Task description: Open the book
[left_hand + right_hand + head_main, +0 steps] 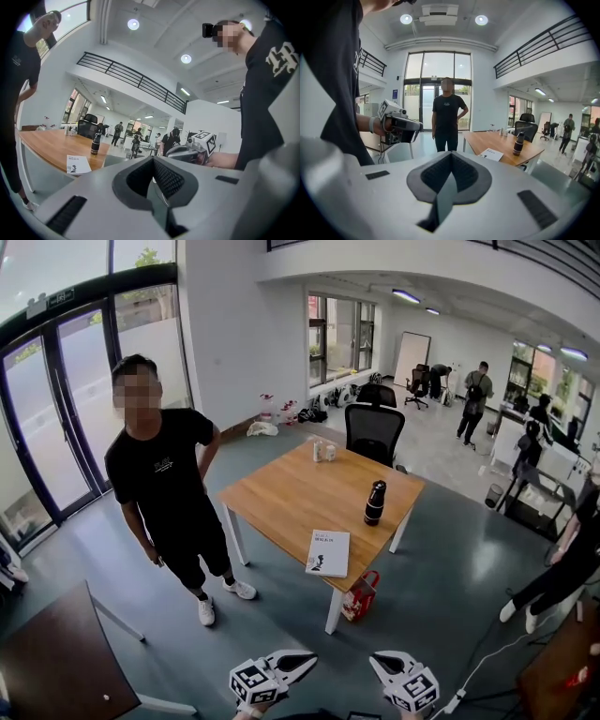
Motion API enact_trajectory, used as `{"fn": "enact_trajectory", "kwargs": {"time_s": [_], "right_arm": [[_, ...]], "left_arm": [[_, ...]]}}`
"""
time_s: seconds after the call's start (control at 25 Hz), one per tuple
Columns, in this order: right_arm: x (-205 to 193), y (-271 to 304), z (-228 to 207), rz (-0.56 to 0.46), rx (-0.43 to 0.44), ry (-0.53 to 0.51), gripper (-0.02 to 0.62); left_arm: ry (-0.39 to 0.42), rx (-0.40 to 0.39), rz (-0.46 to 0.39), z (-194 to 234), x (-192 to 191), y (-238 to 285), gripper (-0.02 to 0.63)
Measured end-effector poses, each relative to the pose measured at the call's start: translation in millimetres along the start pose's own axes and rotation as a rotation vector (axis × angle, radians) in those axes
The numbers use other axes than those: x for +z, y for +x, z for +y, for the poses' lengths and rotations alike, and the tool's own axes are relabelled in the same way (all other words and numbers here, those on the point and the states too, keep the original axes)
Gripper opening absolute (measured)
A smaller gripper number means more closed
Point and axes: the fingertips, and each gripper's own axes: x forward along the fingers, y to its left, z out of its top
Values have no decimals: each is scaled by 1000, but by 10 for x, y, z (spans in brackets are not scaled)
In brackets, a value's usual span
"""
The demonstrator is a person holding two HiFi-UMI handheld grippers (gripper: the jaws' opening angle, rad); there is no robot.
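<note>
**Both claws shut and empty, the book lying closed on the table ahead**

The left claw (310, 659) and the right claw (374, 659) are held low in front of the person. Each has its jaws pressed together with nothing between them, and their tips angle toward one another. Neither is anywhere near the work. The book (328, 552) lies flat, cover up, at the near edge of the wooden table (281, 486), well apart from both claws. A dark bottle (375, 502) stands farther in on the table, clear of the book. A red bag (361, 596) sits on the floor by the table's near leg, and a bystander (164, 474) waits at the table's left side.

From where I stand the opening has not begun, and the step in hand looks like the approach. To do it well I'd come in square to the near edge. One claw should rest on the book to pin it. The other should slip a closed tip under the free edge of the cover and lift in an arc. Which side the spine runs along I can't make out from here, so check that first
</note>
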Motion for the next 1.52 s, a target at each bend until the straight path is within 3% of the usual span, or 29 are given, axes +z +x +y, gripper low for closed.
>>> {"fn": "enact_trajectory", "kwargs": {"time_s": [0.24, 0.64, 0.8, 0.92, 1.16, 1.32, 1.52], "right_arm": [[-423, -84, -363, 58, -16, 7, -14], [-384, -164, -476, -11, -1, 44, -14], [-699, -163, -541, 156, 3, 25, -14], [-834, -127, -536, 206, -4, 29, -14], [-808, 30, -468, 166, -9, 54, -14], [-850, 205, -504, 203, 10, 36, -14], [-538, 586, -639, 169, 12, 53, -14]], "left_arm": [[12, 0, 81, -1, -52, 344, 6], [8, -15, 115, -230, -123, 623, 8], [-19, -20, 129, -192, -155, 623, 8], [-41, -30, 136, -195, -229, 572, 6], [-30, -38, 124, 6, -226, 572, 6], [-54, -32, 116, 214, -210, 559, 8], [-56, -23, 99, 606, -127, 534, 6]]}}
